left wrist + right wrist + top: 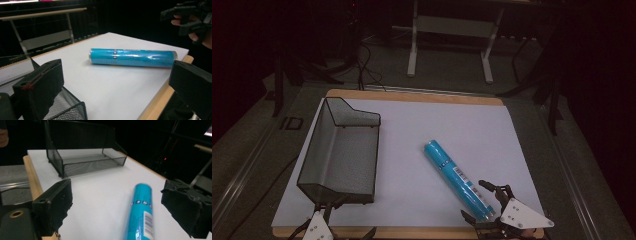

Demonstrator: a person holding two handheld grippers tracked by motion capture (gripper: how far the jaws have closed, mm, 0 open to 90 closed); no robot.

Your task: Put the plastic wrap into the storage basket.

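Observation:
A blue cylindrical tube (pixel 455 180) with a barcode label lies diagonally on the white sheet, right of centre. My right gripper (pixel 474 200) is open at the tube's near end, one jaw on each side and neither touching it. In the right gripper view the tube (pixel 141 212) runs up between the spread jaws of the right gripper (pixel 117 195). A black mesh tray (pixel 342 150) with nothing in it stands at the left. My left gripper (pixel 349 217) is open at the tray's near corner. The left gripper view shows the left gripper (pixel 115 75) facing the tube (pixel 132 58) from a distance.
The white sheet (pixel 462 125) covers a wooden board whose edge shows at front and back. A hand with the right gripper (pixel 190 17) is at the far right in the left gripper view. White table legs (pixel 412 45) and cables stand on the dark floor behind.

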